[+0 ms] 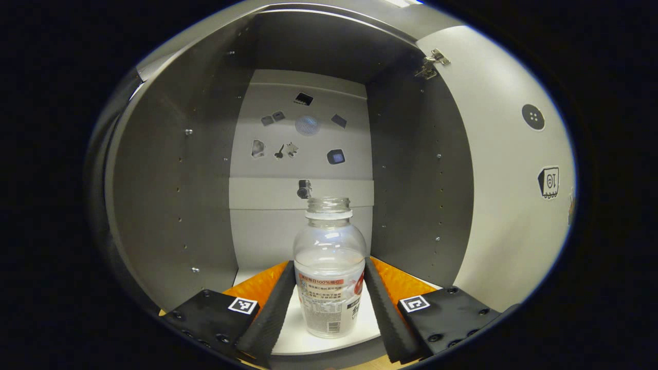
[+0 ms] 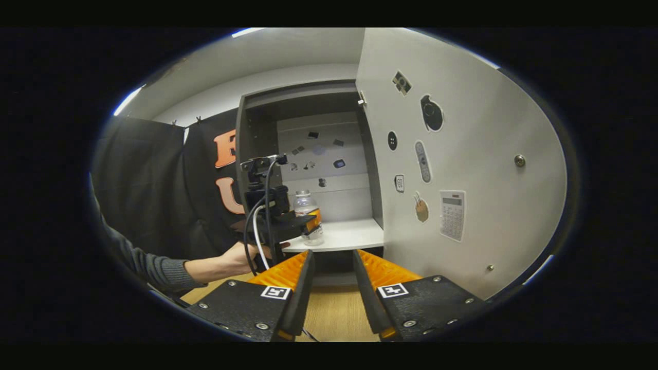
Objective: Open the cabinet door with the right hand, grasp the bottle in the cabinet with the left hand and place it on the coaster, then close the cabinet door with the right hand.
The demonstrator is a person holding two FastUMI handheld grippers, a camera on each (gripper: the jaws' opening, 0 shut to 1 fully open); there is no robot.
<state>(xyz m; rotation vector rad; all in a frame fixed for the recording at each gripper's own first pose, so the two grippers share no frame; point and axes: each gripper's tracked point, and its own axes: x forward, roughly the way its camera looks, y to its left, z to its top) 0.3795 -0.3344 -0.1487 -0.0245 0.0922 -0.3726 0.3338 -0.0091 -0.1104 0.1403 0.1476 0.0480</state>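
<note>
The bottle (image 1: 329, 267) is standing upright on the cabinet shelf (image 1: 360, 324), uncapped (a clear one with a printed label). The left gripper (image 1: 329, 303) is reaching into the cabinet, its fingers flanking the bottle; whether they press it I cannot tell. Outside the cabinet, beside the swung-open door (image 2: 462, 154), the right gripper (image 2: 331, 288) is hanging released.
</note>
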